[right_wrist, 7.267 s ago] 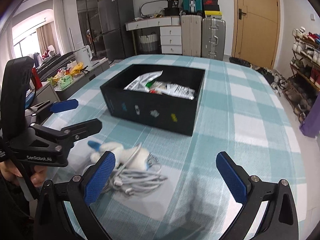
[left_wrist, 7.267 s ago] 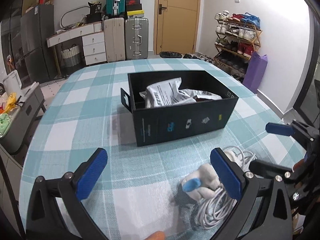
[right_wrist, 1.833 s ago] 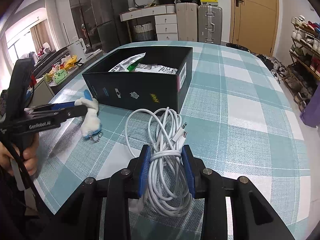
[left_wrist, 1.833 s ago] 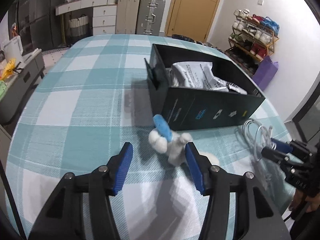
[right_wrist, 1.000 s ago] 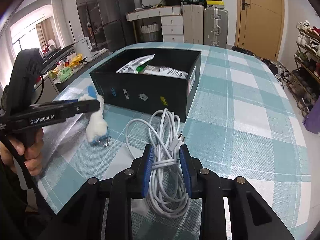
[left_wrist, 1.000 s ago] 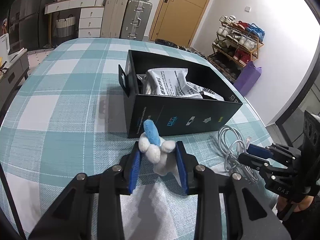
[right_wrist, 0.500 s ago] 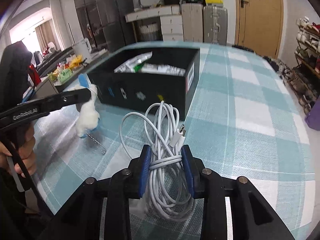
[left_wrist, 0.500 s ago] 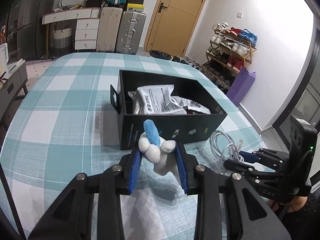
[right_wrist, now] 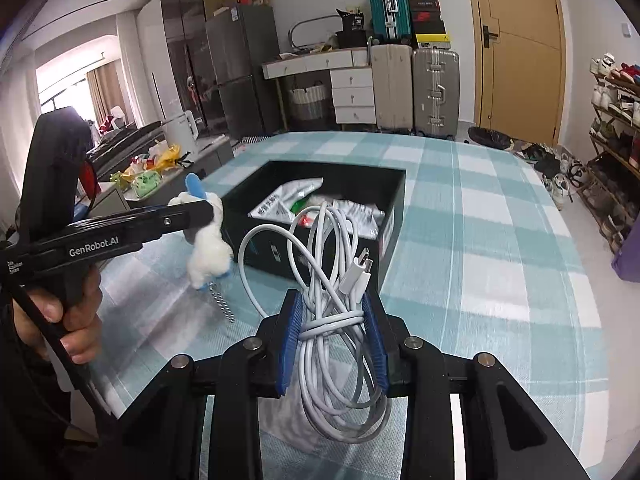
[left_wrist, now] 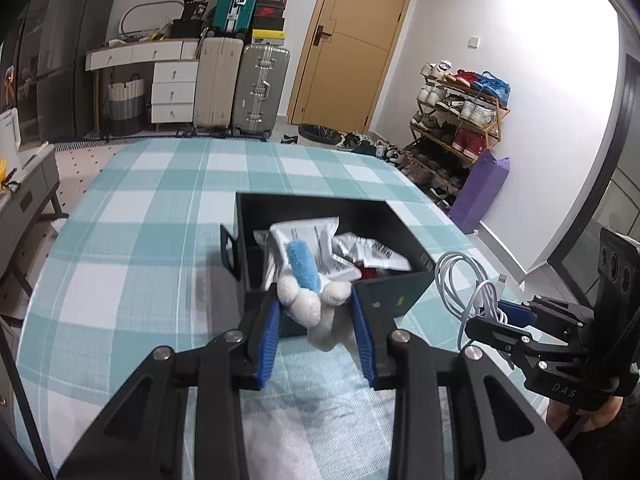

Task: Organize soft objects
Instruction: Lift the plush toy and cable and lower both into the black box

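Plush toy: a small white plush toy [left_wrist: 316,308] with a blue tuft on top, pinched between the blue pads of the left claw [left_wrist: 316,332] and hanging clear of the worktop, just in front of the box's near wall; in the right wrist view a short bead chain dangles from its underside.
Cable: a bundled white cable [right_wrist: 336,300], wrapped round its middle, clamped between the pads of the right claw [right_wrist: 334,336] — loops stick up above the pads and sag below them, a plug end pointing up on the right.
Left claw: closed on the plush toy; a hand [right_wrist: 60,312] grips its handle at the left edge of the right wrist view.
Right claw: closed on the cable, off to the right of the left one and near the box's right corner.
Box: an open black box [left_wrist: 400,296] on the worktop, with grey-white printed packets [left_wrist: 312,240] and something red lying inside; a handle flap sticks out from its left end.
Worktop: covered with a teal-and-white checked cloth [left_wrist: 140,240] — the box sits near its middle.
Room behind: suitcases [left_wrist: 240,80], a white drawer unit, a wooden door and a shoe rack [left_wrist: 460,120] along the walls.
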